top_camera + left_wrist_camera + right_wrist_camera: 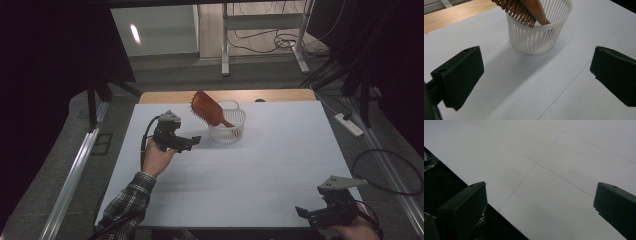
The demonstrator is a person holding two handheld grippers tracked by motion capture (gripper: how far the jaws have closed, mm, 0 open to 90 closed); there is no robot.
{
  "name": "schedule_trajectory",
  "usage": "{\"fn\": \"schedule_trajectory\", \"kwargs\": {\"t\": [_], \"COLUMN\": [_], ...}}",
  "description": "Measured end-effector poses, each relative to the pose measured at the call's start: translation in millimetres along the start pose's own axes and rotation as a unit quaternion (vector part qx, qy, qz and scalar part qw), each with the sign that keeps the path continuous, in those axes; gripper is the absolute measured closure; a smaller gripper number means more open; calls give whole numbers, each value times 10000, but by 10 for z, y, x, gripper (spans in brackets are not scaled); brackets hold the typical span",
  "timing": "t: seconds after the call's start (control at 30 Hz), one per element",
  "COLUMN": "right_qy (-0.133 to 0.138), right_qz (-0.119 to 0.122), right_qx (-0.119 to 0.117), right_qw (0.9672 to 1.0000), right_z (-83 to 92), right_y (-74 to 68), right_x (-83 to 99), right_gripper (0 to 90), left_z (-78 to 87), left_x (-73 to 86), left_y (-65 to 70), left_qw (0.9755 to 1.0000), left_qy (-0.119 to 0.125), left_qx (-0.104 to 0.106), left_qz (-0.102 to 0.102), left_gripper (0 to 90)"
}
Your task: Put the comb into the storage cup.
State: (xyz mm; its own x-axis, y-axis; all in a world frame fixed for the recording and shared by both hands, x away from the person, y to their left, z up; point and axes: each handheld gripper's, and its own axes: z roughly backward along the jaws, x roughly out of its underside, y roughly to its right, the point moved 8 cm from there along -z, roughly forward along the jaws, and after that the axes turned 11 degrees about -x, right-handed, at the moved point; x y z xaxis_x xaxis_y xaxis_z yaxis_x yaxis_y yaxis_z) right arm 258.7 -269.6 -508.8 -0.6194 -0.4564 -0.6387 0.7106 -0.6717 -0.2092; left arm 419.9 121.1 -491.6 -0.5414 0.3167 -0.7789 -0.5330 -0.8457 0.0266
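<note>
So my left gripper (192, 141) sits near the white basket (227, 131), jaws wide apart and empty; the wooden hairbrush (207, 109) leans in it handle-down, probably so the head's grabbable; right gripper (305, 214) idles open at the table's (280, 165) near edge.

I see a white desk (260, 165) with thin seam lines across its top and a bare wooden strip along its far edge. A white slatted basket (227, 129) stands directly on it, just short of that wooden strip.
</note>
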Motion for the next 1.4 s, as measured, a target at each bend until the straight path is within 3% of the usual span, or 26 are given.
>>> {"fn": "schedule_trajectory", "kwargs": {"t": [0.47,1.4], "right_qy": [-6,66], "right_qz": [16,-31], "right_qx": [7,134], "right_qw": [10000,9999], "right_z": [-2,15], "right_y": [-1,16], "right_x": [-1,-8], "right_gripper": [0,0], "left_z": [134,417], "left_x": [86,337], "left_y": [-8,70], "left_qw": [9999,9999], "left_qy": [49,-50], "left_qx": [32,-89], "left_qz": [116,-45], "left_gripper": [0,0]}}
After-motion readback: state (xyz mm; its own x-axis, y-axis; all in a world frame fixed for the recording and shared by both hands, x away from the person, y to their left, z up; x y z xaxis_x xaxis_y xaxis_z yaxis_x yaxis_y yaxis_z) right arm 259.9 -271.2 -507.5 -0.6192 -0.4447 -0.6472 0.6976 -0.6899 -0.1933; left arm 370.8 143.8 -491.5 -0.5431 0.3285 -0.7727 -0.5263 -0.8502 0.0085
